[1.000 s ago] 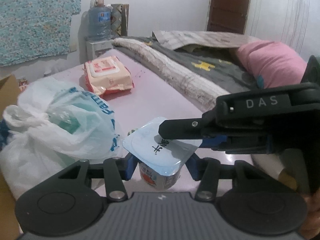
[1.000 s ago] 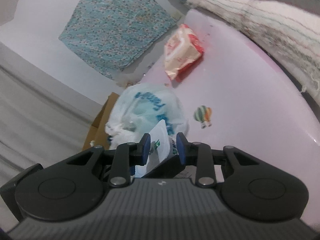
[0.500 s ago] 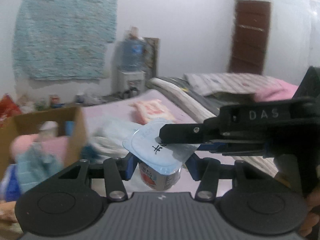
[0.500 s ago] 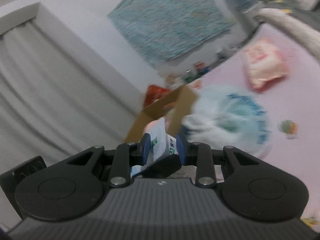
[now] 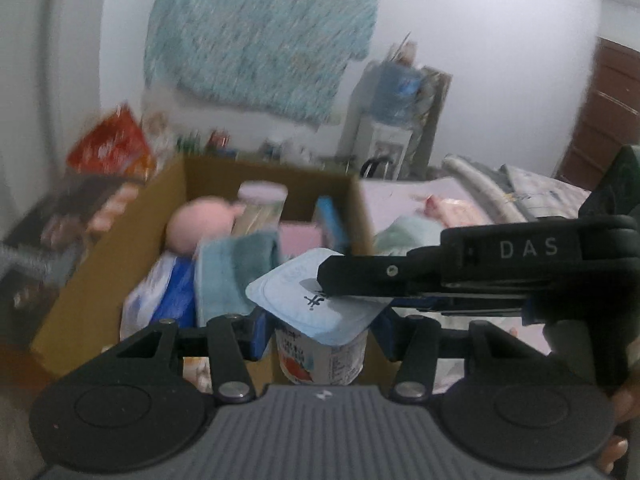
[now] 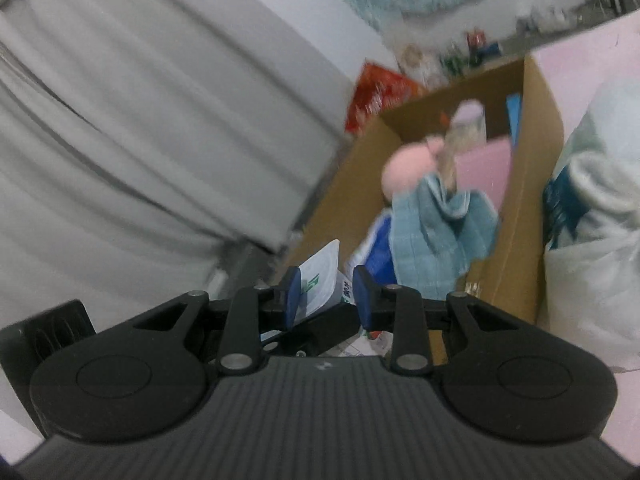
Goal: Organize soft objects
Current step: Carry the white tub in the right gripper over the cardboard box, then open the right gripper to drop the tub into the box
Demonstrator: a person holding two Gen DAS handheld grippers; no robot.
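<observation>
A yogurt cup [image 5: 320,360] with a pale blue foil lid [image 5: 304,308] stands upright between the blue pads of my left gripper [image 5: 320,332], which is shut on its sides. From the right, my right gripper [image 5: 340,280] reaches over the cup and is shut on the lid's edge. In the right wrist view the lid [image 6: 320,276] sits edge-on between the pads of the right gripper [image 6: 326,296]. Just beyond the cup is an open cardboard box [image 5: 100,280] holding a pink plush [image 5: 196,228], a blue towel [image 5: 236,272], a clear jar [image 5: 262,200] and a blue-and-white pack [image 5: 168,300].
A white plastic bag [image 6: 592,220] lies against the box's right wall on the pink bed sheet. A wet-wipes pack [image 5: 452,208] lies farther back. A red snack bag [image 5: 108,148] is behind the box, a water dispenser [image 5: 392,120] stands by the wall, and a grey curtain [image 6: 140,120] hangs at the left.
Both grippers have swung left and risen together with the cup still held. The views have passed from the bed and plastic bag to the cardboard box, now close in front.
</observation>
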